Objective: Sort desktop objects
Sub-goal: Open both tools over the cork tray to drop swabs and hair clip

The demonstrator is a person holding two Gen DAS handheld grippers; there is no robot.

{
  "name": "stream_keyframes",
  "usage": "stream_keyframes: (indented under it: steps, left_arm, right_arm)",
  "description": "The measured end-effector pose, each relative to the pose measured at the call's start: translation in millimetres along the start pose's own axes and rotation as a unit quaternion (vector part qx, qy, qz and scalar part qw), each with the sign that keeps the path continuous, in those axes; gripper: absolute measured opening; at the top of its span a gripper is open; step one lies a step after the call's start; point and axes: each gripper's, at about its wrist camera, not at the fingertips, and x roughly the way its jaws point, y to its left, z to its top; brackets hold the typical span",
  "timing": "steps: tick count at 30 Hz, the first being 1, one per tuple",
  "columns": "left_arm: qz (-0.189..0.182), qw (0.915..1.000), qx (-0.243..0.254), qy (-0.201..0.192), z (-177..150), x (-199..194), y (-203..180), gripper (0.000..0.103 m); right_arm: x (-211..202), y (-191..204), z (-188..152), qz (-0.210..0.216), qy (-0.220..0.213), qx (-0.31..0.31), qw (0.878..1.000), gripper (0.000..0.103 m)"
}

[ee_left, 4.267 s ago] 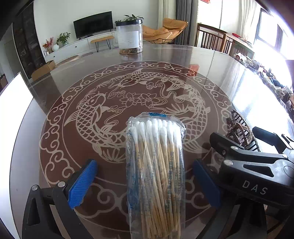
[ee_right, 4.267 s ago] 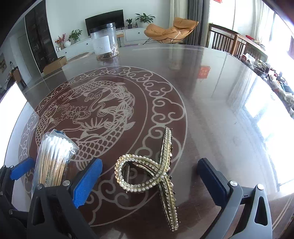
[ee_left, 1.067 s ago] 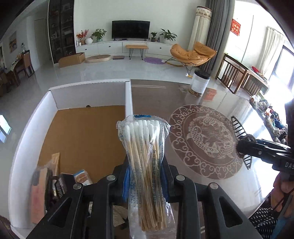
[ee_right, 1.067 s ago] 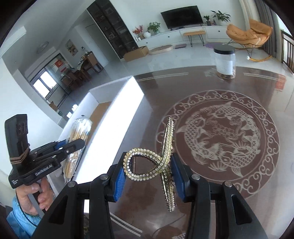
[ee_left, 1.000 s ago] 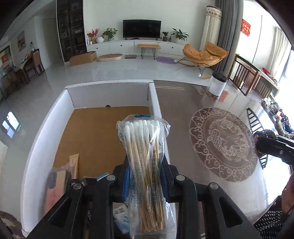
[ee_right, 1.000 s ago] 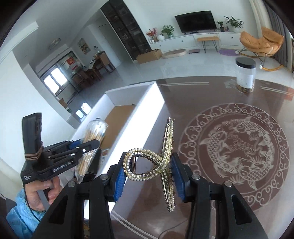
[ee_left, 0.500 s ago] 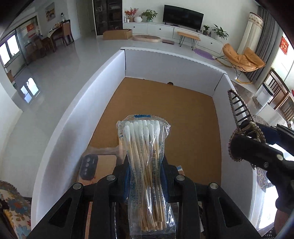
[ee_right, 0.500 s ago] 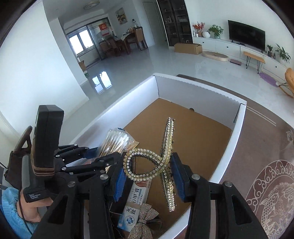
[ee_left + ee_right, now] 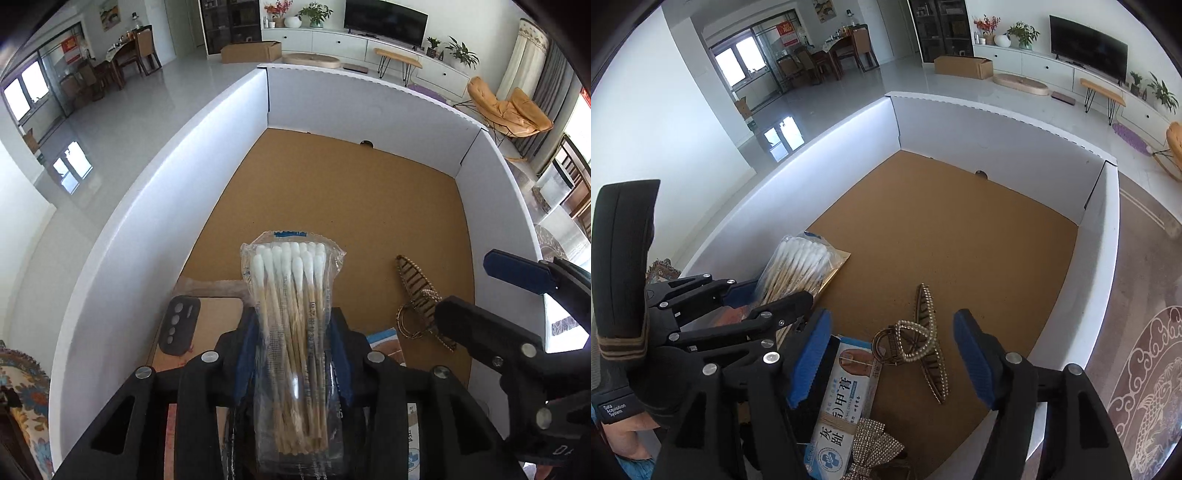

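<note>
My left gripper (image 9: 293, 354) is shut on a clear bag of cotton swabs (image 9: 291, 317) and holds it over the near left part of a white box with a brown floor (image 9: 332, 199). The bag also shows in the right wrist view (image 9: 798, 266). My right gripper (image 9: 892, 354) is open and empty above the box. A pearl-studded hair claw (image 9: 925, 339) lies on the box floor between and below its jaws, and it shows in the left wrist view (image 9: 421, 306) too.
In the near end of the box lie a blue-and-white ointment carton (image 9: 844, 402), a rhinestone bow (image 9: 875, 450) and a dark phone case on cardboard (image 9: 181, 325). The box walls (image 9: 1082, 295) stand high. The patterned table (image 9: 1145, 369) lies to the right.
My right gripper has opened and the hair claw has dropped onto the box floor. My left gripper still grips the swabs and has moved lower over the box.
</note>
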Motion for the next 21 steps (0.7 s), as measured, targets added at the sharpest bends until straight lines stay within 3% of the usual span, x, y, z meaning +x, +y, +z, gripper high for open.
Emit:
stream_keyframes:
  steps: [2, 10, 14, 21]
  left_arm:
    - [0.01, 0.9998, -0.016, -0.004, -2, -3, 5, 0.06]
    - [0.056, 0.992, -0.09, -0.068, -10, -45, 14, 0.085]
    - [0.072, 0.9847, -0.135, -0.084, -18, -59, 16, 0.087]
    - [0.107, 0.9812, -0.129, -0.095, -28, -80, -5, 0.087]
  right_arm:
    - [-2, 0, 3, -0.001, -0.001, -0.008, 1.0, 0.079]
    - [-34, 10, 3, -0.027, 0.002, -0.063, 0.998, 0.086]
    - [-52, 9, -1, -0.037, -0.004, -0.078, 0.996, 0.087]
    - [-64, 5, -5, -0.044, 0.003, -0.094, 0.995, 0.088]
